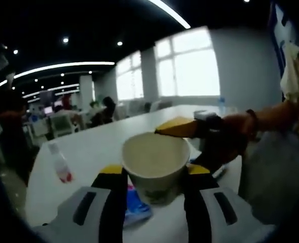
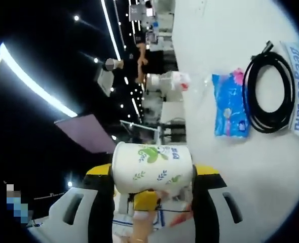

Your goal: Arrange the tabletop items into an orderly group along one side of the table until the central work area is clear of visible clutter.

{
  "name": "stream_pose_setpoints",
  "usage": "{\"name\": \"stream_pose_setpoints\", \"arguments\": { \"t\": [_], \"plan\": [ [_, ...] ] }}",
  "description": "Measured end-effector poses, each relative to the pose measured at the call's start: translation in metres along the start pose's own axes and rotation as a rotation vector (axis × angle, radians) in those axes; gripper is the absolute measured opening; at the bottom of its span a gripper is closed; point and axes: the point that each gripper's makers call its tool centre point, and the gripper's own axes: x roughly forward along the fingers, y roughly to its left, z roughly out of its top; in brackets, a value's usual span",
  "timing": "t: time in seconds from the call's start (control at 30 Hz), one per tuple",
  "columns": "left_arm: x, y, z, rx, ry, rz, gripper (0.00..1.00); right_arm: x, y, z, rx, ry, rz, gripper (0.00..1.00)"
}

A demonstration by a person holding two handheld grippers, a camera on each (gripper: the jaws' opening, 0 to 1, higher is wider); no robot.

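Risk first: your left gripper [image 1: 152, 174] and right gripper [image 2: 152, 174] each sit with the paper cup [image 1: 156, 164] between spread-looking jaws; whether either actually pinches it, can't tell. Squeeze from both and the thin wall buckles, or one release tips it. Cup is up off the table [image 2: 230, 167]. Beyond: blue tissue pack [image 2: 230, 104], then black cable coil [image 2: 268, 91], plastic bottle [image 1: 60, 164] well apart.
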Motion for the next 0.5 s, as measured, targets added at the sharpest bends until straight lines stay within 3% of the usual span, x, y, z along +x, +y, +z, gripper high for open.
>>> {"name": "stream_pose_setpoints", "arguments": {
  "t": [0.07, 0.17, 0.5],
  "plan": [
    [-0.001, 0.000, 0.002, -0.016, -0.010, 0.001, 0.39, 0.000, 0.004, 0.003, -0.024, -0.010, 0.015, 0.63],
    [-0.001, 0.002, 0.001, -0.017, 0.000, 0.011, 0.39, -0.002, 0.005, 0.011, -0.128, -0.035, 0.000, 0.73],
    [0.001, 0.009, 0.005, -0.026, 0.007, 0.033, 0.39, -0.012, 0.020, 0.035, -0.407, -0.084, -0.026, 0.93]
  ]
}}
